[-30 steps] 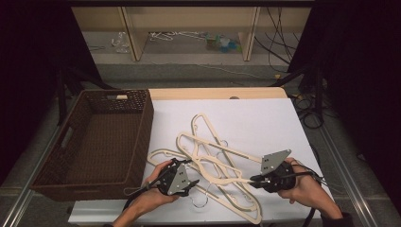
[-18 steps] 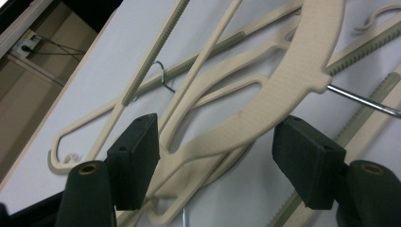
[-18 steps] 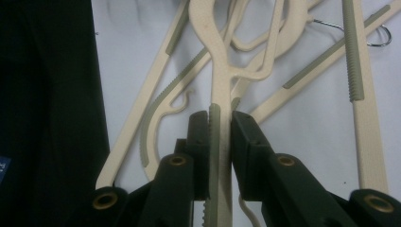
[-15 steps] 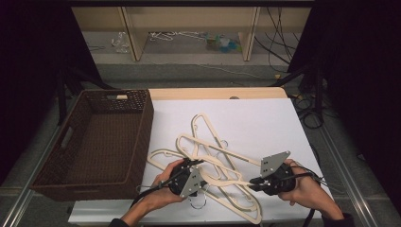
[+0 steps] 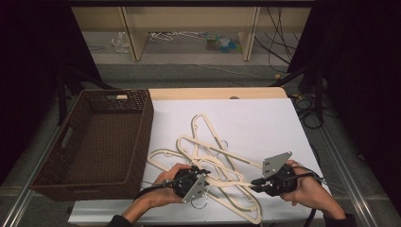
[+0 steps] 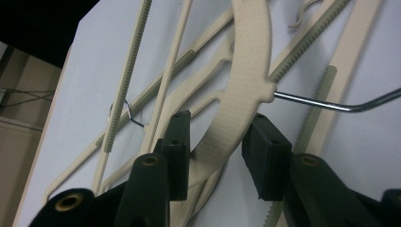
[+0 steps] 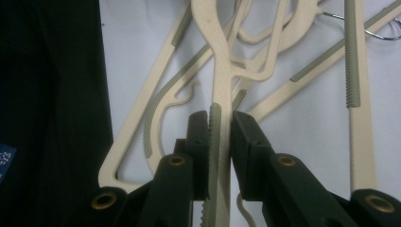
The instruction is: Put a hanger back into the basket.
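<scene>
Compared with a second ago, the left hand-held gripper [image 5: 206, 173] has moved rightward into the pile of cream hangers [image 5: 222, 165], and its jaws now stand spread around a broad curved hanger arm [image 6: 246, 90] without pinching it, while the right hand-held gripper [image 5: 255, 182] has stayed in place, pressed together on a thin ribbed hanger bar [image 7: 218, 118]. The tangled pile lies on the near part of the white worktop [image 5: 265, 123], close to its front edge, with open room behind. The brown wicker basket [image 5: 71, 170] stands just left of the pile.
</scene>
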The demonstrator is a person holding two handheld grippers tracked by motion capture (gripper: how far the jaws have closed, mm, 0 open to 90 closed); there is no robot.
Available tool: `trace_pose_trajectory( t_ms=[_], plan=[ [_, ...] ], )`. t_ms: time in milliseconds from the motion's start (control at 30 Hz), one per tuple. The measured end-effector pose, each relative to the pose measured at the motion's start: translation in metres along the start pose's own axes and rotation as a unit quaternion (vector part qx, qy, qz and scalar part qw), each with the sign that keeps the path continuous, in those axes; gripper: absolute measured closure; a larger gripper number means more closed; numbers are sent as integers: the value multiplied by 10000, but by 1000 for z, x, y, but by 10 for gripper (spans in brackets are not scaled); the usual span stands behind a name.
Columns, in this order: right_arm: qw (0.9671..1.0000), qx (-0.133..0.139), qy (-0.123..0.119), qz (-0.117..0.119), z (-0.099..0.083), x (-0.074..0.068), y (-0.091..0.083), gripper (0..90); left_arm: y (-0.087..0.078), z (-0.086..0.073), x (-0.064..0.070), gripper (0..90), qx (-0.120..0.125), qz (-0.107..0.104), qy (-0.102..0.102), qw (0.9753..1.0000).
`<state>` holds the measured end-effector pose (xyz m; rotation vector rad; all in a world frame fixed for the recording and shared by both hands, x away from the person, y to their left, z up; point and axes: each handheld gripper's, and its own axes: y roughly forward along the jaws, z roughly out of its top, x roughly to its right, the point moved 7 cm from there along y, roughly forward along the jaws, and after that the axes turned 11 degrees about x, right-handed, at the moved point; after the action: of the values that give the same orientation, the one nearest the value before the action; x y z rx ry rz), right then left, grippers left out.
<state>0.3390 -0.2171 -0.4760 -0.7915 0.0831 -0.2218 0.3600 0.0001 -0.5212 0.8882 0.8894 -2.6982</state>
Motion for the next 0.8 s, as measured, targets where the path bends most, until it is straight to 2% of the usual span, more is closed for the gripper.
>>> trace_pose_trajectory(
  t_ms=[33,67,100,133,233,267,300,333,367,400,500,567,667,733,767,800],
  plan=[
    [10000,8,-16,0,0,0,0,783,0,1,0,656,-25,-21,95,10000],
    [10000,8,-16,0,0,0,0,783,0,1,0,666,-25,-21,95,10000],
    [10000,26,-1,13,-1,0,-1,783,-1,4,-1,678,-69,-72,261,9996],
    [10000,14,-22,19,-1,1,-1,783,-2,6,-2,687,-68,-56,324,9994],
    [10000,21,-36,18,-2,1,-1,783,-4,10,-4,705,-54,-25,383,9992],
    [10000,39,11,59,-5,2,-1,783,-7,12,-7,721,-124,-83,442,9989],
    [9999,72,65,96,-5,1,-1,778,-7,12,-7,728,-124,-83,442,9989],
    [9999,72,65,96,-5,1,-1,778,-5,15,-6,728,-12,-26,339,9994],
    [9996,177,131,174,-3,-1,-2,735,-5,17,-4,755,-38,-53,444,9990],
    [9997,163,119,159,-3,0,-2,720,-5,19,-4,764,-31,-60,443,9990],
    [9998,147,91,81,-2,1,-4,672,-6,23,-6,798,-15,-40,508,9987],
    [9996,231,163,-56,2,2,-8,597,-10,29,-14,817,24,120,526,9985],
    [9983,454,221,-300,9,5,-17,523,-17,35,-22,842,124,245,496,9984],
    [9977,532,236,-353,11,5,-20,509,-18,37,-23,850,152,276,482,9983],
    [9960,672,249,-530,16,8,-26,474,-20,40,-25,853,150,269,497,9983],
    [9953,712,274,-599,17,9,-28,469,-21,41,-26,854,160,294,461,9984]
  ],
)
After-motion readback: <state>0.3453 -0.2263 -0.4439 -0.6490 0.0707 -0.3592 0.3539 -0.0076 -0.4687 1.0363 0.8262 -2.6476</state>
